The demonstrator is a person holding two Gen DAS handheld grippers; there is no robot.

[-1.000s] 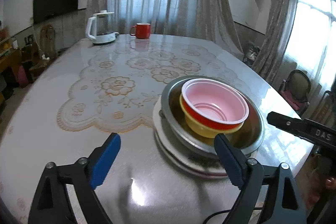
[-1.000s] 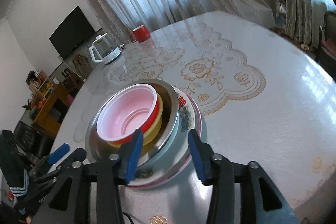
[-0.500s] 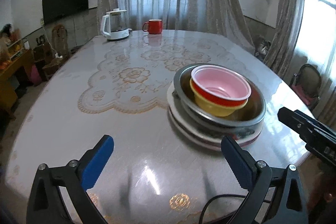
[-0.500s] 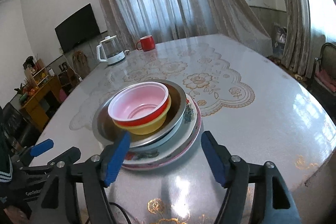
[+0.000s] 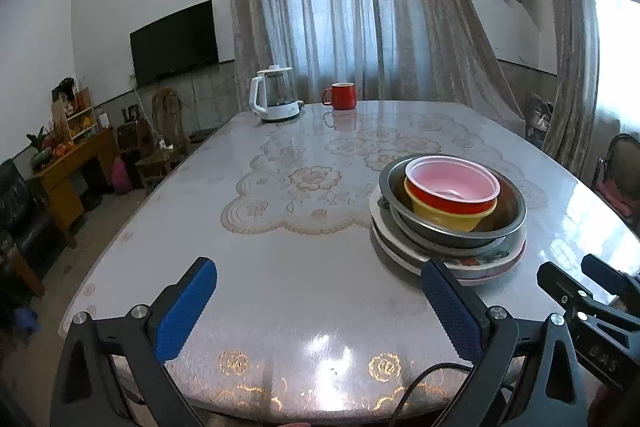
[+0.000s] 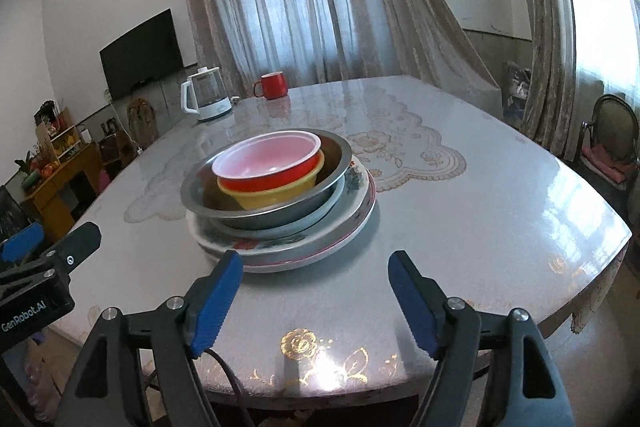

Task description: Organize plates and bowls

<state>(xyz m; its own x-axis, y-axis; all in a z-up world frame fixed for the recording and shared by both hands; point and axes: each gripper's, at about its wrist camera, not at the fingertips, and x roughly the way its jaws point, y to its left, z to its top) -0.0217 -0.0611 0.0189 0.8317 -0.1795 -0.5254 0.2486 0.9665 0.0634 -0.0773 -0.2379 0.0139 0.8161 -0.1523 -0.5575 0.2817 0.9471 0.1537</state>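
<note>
Both jaws stand spread and empty: left gripper [image 5: 316,301] widest, right gripper [image 6: 316,291] just opening. On one table [image 6: 500,211]: two stacked plates [image 6: 340,231], one steel bowl [image 6: 264,205], one yellow bowl [image 6: 276,195], one red bowl [image 6: 268,167] nested, near edge.

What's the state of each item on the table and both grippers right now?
red bowl: upright, empty, nested in yellow bowl
yellow bowl: nested in metal bowl
metal bowl: on plates
plates: stacked on table
kettle: upright, lid on
red mug: upright
left gripper: open, empty
right gripper: open, empty, jaws just widened
</note>
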